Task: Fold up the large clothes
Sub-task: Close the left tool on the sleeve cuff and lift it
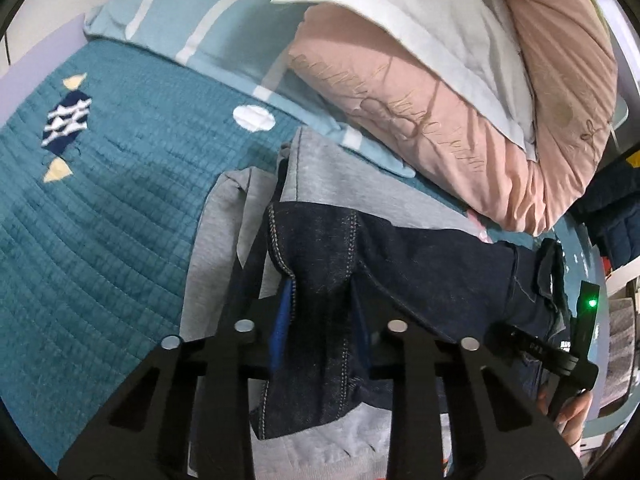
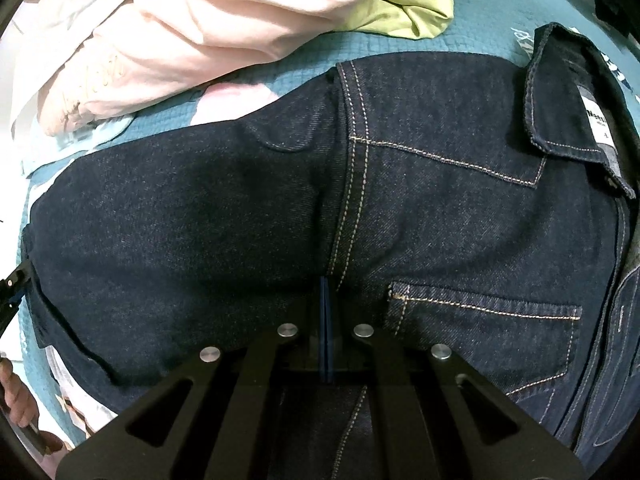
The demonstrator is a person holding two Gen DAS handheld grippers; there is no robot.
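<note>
The left gripper (image 1: 322, 300) is clamping a bunched fold of the dark denim jacket (image 1: 400, 264) near the bottom middle of its own view — blue pads are pressing the cloth from both sides. That view is also showing a grey sweatshirt (image 1: 224, 240) lying under the denim, a teal quilted bedspread (image 1: 120, 200) filling the left side, a striped light-blue pillow (image 1: 208, 20) up top and a pink quilt (image 1: 460, 120) piled at upper right.

The right wrist view isn't showing any of the grey fabric — instead the jacket (image 2: 280, 200) is spreading across the whole frame, with its collar and label at the right edge and a green cloth (image 2: 412, 4) at the top. The right gripper (image 2: 326, 320) is sitting fully closed, pinching denim at the seam in the lower middle.
</note>
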